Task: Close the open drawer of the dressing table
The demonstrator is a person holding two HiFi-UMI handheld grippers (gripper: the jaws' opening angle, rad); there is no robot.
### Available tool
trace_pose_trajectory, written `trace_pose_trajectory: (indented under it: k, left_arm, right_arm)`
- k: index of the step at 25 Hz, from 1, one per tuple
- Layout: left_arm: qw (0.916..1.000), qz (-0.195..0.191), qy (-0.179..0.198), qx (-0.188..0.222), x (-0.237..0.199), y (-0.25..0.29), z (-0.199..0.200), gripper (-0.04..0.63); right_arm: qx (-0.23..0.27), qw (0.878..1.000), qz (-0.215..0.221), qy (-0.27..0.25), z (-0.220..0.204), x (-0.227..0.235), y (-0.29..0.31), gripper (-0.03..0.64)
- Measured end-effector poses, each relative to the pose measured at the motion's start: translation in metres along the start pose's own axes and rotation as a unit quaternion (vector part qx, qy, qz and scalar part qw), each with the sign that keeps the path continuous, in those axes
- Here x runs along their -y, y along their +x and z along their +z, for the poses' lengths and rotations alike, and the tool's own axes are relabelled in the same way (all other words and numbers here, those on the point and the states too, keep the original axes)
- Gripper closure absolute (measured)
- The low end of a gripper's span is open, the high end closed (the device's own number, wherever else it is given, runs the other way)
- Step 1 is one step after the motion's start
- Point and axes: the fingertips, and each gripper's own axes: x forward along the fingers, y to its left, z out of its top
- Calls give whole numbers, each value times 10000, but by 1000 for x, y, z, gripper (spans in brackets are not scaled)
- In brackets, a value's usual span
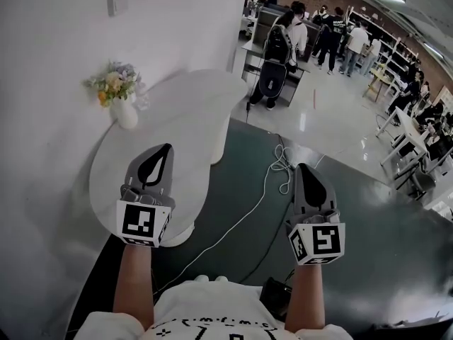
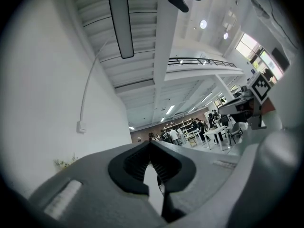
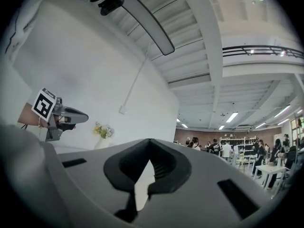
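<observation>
The white dressing table (image 1: 195,112) has a rounded top and stands against the white wall at the left of the head view. No open drawer shows in any view. My left gripper (image 1: 167,148) hovers over the table's near end, jaws shut with nothing between them (image 2: 151,142). My right gripper (image 1: 301,167) hangs over the dark floor to the table's right, also shut and empty (image 3: 149,140). Both point forward and slightly up. Each gripper view catches the other gripper at its edge: the left gripper (image 3: 85,116) and the right gripper (image 2: 225,109).
A white vase (image 1: 126,113) of flowers (image 1: 113,82) stands at the table's far left by the wall. A white cable (image 1: 263,190) runs across the dark floor. Several people (image 1: 283,41), desks and white tables (image 1: 403,126) fill the hall beyond.
</observation>
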Motion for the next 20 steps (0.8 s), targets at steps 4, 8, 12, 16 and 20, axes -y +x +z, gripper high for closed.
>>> trace_pose_trajectory:
  k: [4, 8, 12, 16, 20]
  left_arm:
    - [10000, -34, 25, 50, 5, 1, 3, 580]
    - [10000, -34, 49, 63, 2, -1, 8, 580]
    - [9999, -3, 53, 94, 0, -2, 13, 580]
    - [9999, 14, 41, 133, -4, -5, 17, 580]
    - [9998, 29, 13, 173, -5, -4, 18, 580]
  right_arm:
    - [34, 10000, -72, -36, 0, 5, -3, 620]
    - [25, 10000, -86, -33, 0, 5, -4, 620]
    - [59, 9999, -141, -18, 2, 7, -5, 620]
    - [46, 9998, -174, -42, 5, 4, -6, 618]
    - [54, 9998, -136, -145, 4, 3, -5, 618]
